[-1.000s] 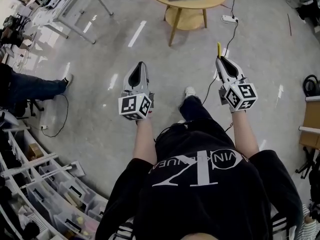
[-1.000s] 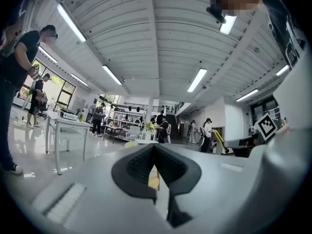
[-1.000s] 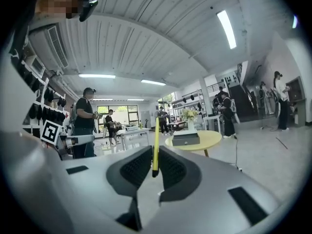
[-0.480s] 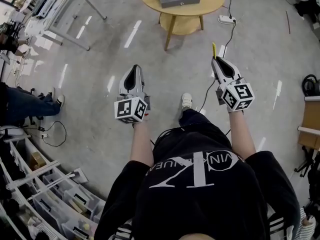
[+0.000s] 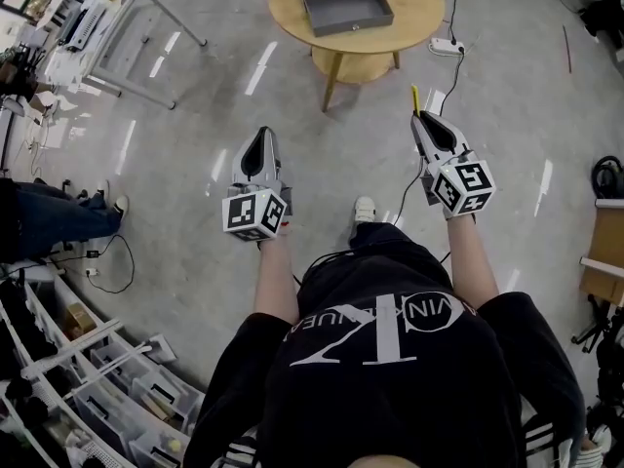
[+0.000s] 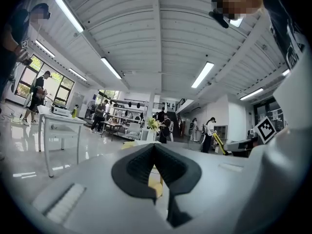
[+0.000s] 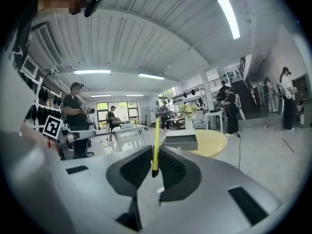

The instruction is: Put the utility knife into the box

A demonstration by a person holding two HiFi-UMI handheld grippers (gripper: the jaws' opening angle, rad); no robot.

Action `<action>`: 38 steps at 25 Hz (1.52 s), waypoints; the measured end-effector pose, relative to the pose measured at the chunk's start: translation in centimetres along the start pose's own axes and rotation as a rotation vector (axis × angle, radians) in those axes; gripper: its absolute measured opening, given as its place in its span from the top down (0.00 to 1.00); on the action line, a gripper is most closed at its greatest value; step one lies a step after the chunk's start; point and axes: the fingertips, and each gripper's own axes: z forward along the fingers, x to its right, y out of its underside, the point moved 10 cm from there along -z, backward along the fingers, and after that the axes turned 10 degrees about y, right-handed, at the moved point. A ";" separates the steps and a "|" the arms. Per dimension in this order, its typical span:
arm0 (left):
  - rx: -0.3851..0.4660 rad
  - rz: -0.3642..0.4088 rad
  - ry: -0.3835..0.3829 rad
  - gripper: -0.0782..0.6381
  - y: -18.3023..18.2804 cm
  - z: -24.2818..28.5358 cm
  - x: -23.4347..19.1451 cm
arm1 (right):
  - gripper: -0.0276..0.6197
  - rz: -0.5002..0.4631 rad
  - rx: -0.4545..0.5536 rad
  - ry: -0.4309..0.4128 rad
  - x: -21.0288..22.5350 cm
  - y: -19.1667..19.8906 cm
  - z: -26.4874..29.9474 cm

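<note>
A slim yellow utility knife (image 7: 155, 140) stands upright between the jaws of my right gripper (image 7: 153, 167), which is shut on it. From the head view its yellow tip (image 5: 414, 97) pokes out past the right gripper (image 5: 429, 125). My left gripper (image 5: 262, 142) is held level beside it, jaws shut with nothing between them; in the left gripper view (image 6: 155, 152) the pads meet. The grey box (image 5: 343, 2) lies open on a round wooden table (image 5: 414, 13) ahead of both grippers, also seen as a grey box (image 7: 180, 139) in the right gripper view.
A white power strip (image 5: 448, 42) and black cable (image 5: 413, 178) lie on the floor by the table. White desks (image 5: 107, 27) stand at the far left, shelving (image 5: 88, 378) at the near left. A seated person's legs (image 5: 58, 217) reach in from the left. Cardboard (image 5: 606, 247) is at right.
The table and box have come lower and nearer in the head view as the person steps toward them. Both grippers keep their pose, the right one still holding the knife.
</note>
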 end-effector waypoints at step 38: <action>-0.054 -0.002 0.078 0.88 0.5 20.2 -5.1 | 0.87 0.022 -0.035 -0.086 8.8 -2.4 16.1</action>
